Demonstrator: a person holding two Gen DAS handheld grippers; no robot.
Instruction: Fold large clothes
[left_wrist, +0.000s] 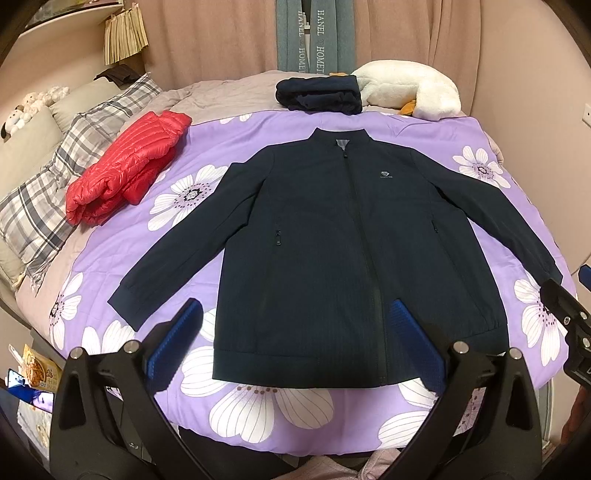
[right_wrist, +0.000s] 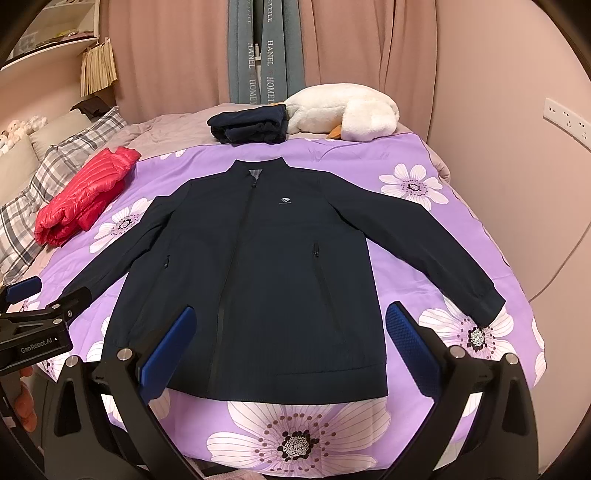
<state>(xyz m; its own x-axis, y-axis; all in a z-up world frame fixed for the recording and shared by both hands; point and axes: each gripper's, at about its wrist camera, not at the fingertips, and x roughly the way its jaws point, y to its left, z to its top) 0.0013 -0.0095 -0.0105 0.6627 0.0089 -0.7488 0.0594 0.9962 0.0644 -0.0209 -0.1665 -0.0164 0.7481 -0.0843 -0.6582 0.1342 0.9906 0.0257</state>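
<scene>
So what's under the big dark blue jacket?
The dark navy zip-up jacket lies flat on a purple quilt with white flowers. Petals peek out around its hem and sleeves; whatever print sits beneath the jacket's body is covered.

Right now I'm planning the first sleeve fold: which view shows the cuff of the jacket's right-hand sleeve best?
The right wrist view: the cuff lies flat and fully visible on the quilt. In the left wrist view, the right gripper covers that cuff.

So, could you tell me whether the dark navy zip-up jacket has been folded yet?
No, the dark navy zip-up jacket lies flat on the purple floral bedspread, both sleeves spread.
</scene>
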